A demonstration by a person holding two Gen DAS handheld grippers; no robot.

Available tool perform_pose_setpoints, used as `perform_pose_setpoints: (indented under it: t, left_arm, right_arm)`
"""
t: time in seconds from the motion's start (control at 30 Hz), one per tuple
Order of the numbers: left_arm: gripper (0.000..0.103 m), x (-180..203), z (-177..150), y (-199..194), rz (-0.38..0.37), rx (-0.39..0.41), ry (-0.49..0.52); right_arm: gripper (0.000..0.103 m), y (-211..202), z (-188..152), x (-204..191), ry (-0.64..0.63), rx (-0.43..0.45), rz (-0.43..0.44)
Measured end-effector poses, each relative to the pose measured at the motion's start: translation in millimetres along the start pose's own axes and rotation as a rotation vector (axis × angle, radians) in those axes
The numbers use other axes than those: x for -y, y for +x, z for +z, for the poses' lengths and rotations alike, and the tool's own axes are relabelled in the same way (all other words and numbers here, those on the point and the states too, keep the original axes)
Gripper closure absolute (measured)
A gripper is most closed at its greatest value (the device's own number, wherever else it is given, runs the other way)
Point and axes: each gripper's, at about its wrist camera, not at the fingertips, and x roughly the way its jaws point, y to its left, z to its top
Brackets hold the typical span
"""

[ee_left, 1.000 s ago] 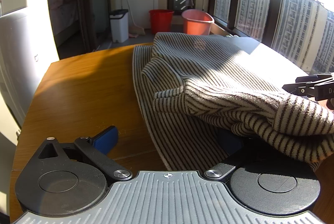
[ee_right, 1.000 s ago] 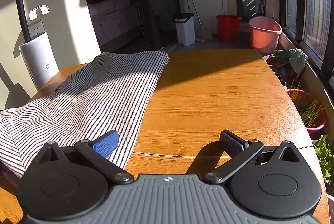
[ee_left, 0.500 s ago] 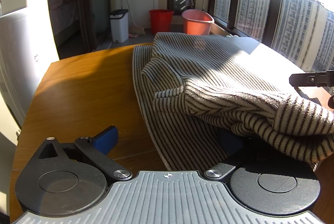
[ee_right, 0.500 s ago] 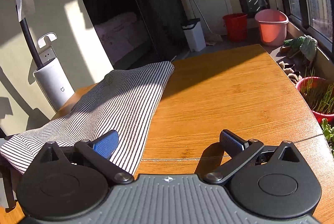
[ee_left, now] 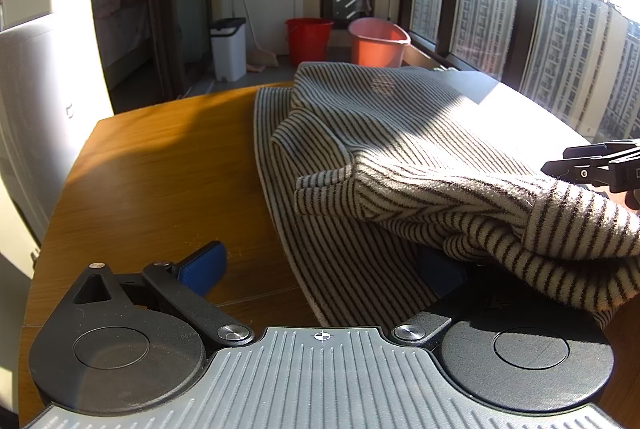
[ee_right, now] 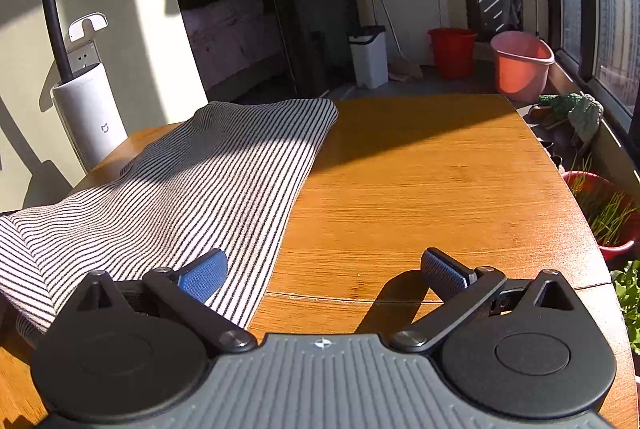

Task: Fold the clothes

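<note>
Striped sweater [ee_left: 400, 133] lies on the counter [ee_left: 160, 181], 1 sleeve already laid across the body; mid-fold, likely between grips. Left claw [ee_left: 320, 269] released, sleeve bunch draped over its right finger; right claw [ee_right: 324, 275] released, straddling the sweater's edge. Next: pinch an edge, carry it across.

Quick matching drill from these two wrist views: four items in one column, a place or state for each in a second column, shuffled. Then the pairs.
Things:
1. striped sweater
2. pink tub
3. white bin
4. right claw

Places or states:
A. on the floor next to a red bucket
B. open, holding nothing
C. on the floor by the dark doorway
D. spread on the wooden table, partly folded over

Pairs: 1-D, 2-A, 3-C, 4-B
</note>
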Motion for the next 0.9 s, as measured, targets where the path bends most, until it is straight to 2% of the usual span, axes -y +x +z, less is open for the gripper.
perform_pose_setpoints:
  t: [0.07,0.2,0.47,0.67,0.9]
  left_arm:
    - [0.0,0,0,0,0.0,0.0,0.0]
    - [0.0,0,0,0,0.0,0.0,0.0]
    - [0.0,1,0,0,0.0,0.0,0.0]
    - [0.0,2,0,-1,0.0,0.0,0.0]
    - [0.0,3,-1,-1,0.0,0.0,0.0]
  right_arm:
    - [0.0,0,0,0,-0.015,-0.009,-0.002]
    - [0.0,4,2,-11,-0.133,-0.067,-0.035]
    - [0.0,3,2,-8,-0.121,-0.055,-0.031]
    - [0.0,-3,-1,-1,-0.054,-0.021,-0.05]
    - [0.0,-2,-1,-3,-0.078,-0.039,-0.032]
